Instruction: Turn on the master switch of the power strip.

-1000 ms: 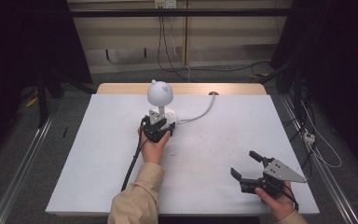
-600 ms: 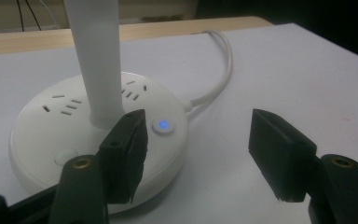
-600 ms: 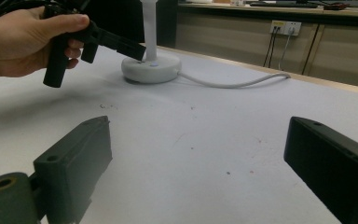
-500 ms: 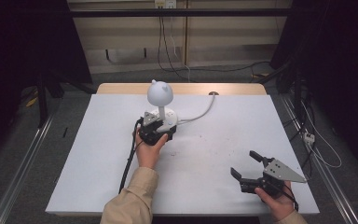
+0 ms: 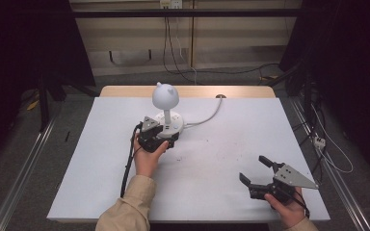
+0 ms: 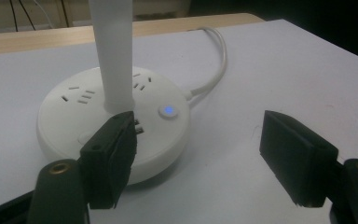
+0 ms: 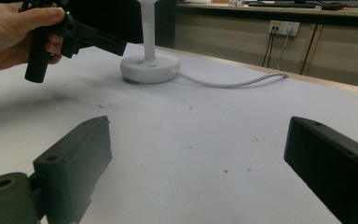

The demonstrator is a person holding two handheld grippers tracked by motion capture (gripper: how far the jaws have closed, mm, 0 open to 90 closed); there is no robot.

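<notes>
Left gripper (image 5: pixel 157 137): jaws wide apart, nothing between them; one jaw tip hangs over the near rim of the lamp base (image 6: pixel 74 112), the other over bare table (image 5: pixel 231 159) beside it; whether the near tip touches the base, cannot tell. Left hand (image 5: pixel 147 156) wraps the grip; black cable (image 5: pixel 127 166) trails back toward the table's near edge.

Right gripper (image 5: pixel 262 180): jaws wide apart, empty, low over the table at the near right corner, well apart from the lamp; right hand (image 5: pixel 289 209) at the table edge.

Lamp: white round base with socket slots and a small button lit blue (image 6: pixel 168 111); white upright stem (image 6: pixel 114 51) rises from the base; round white head (image 5: pixel 165 97) on top, two small ear-like bumps. Stands at table centre, toward the far side; white cord (image 5: pixel 207 118) runs from the base to the far wooden edge (image 5: pixel 192 91).

Table surface white, a few small dark specks.
</notes>
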